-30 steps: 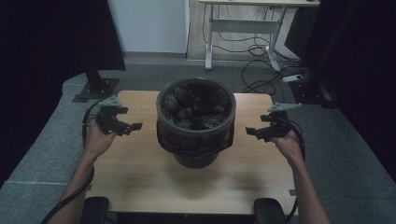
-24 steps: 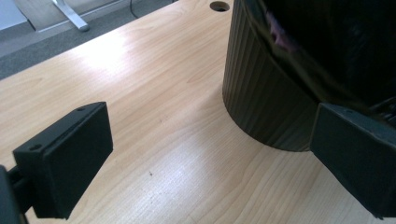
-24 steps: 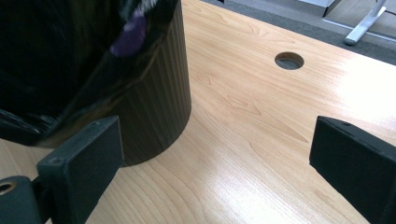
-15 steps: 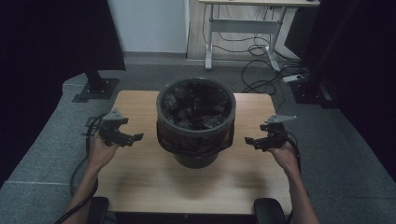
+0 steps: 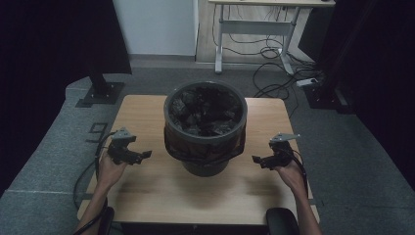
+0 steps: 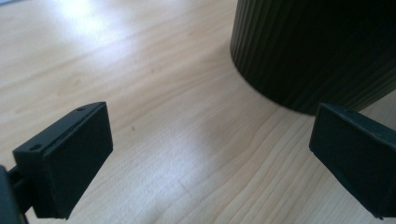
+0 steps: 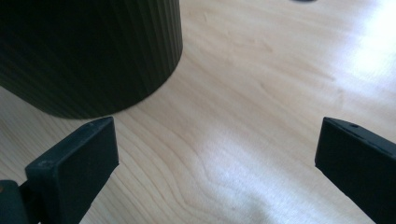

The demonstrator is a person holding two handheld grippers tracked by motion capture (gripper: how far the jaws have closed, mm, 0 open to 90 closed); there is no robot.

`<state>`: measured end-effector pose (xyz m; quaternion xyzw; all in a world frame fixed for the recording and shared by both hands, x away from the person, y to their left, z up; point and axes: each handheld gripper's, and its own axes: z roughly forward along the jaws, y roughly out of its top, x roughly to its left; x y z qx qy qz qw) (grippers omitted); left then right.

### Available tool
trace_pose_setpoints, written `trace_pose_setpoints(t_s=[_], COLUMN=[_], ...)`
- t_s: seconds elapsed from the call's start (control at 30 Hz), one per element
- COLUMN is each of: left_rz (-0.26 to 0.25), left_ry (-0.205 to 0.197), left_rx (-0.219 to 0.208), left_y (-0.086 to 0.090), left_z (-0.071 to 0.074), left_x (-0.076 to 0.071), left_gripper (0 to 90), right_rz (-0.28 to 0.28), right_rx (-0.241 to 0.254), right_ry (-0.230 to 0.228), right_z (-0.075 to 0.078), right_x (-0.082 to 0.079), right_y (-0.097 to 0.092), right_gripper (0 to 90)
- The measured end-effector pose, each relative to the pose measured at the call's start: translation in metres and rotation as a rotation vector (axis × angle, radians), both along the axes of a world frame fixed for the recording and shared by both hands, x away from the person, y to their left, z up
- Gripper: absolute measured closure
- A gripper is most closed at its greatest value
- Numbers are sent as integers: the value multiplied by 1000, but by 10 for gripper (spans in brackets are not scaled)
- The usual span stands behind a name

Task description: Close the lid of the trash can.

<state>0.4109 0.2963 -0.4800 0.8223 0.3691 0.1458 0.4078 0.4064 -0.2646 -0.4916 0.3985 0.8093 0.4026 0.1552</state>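
Wooden desk (image 5: pixel 147 196), dark ribbed bin (image 5: pixel 204 128) upright mid-desk, black liner inside, contents probably crumpled plastic. Left tool (image 5: pixel 138 156) and right tool (image 5: pixel 260 160) flanking bin, well apart from it, both spread wide, gripping nothing.

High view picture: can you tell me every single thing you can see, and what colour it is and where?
bin: one, dark ribbed, standing in the middle of the table
bin liner: one, black, crumpled inside the bin and folded over its rim
table: one, light wood, under the bin
desk: one, pale legs, far back by the wall
cables: several, black, on the floor behind the table
stand base: one, black, on the floor at far left
left gripper: one, black, open, left of the bin, apart from it
right gripper: one, black, open, right of the bin, apart from it
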Motion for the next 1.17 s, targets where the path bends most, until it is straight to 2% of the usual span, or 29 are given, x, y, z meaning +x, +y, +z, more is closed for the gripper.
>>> trace_pose_setpoints(t_s=[0.23,0.3,0.37,0.47,0.5,0.57,0.67,0.77,0.83,0.9,1.17], left_rz=[-5,-7,-11,-15,-14,-18,-17,-17,-23,-23,-12], left_ry=[28,34,50,72,75,88,101,102,98,92,92], left_rx=[14,16,28,54,57,69,76,106,131,153,156], left_y=[-4,-6,-10,-14,-15,-17,-18,-20,-23,-26,-28], left_z=[-23,-29,-37,-46,-48,-54,-61,-66,-67,-68,-68], left_x=[0,0,1,3,3,4,6,6,6,6,6], left_gripper=[0,0,0,0,0,0,0,0,0,0,0], right_rz=[-8,-2,-7,-2,-1,-9,-4,4,7,-2,-18], right_rx=[-22,-25,-30,-60,-66,-72,-84,-106,-125,-107,-107], right_ry=[19,49,28,73,75,45,69,83,39,28,30], right_z=[-22,-28,-35,-45,-47,-51,-56,-61,-63,-65,-66], right_x=[-5,-6,-9,-10,-11,-14,-15,-16,-18,-20,-22], right_y=[4,5,7,10,11,13,14,17,19,19,19], right_gripper=[0,0,0,0,0,0,0,0,0,0,0])
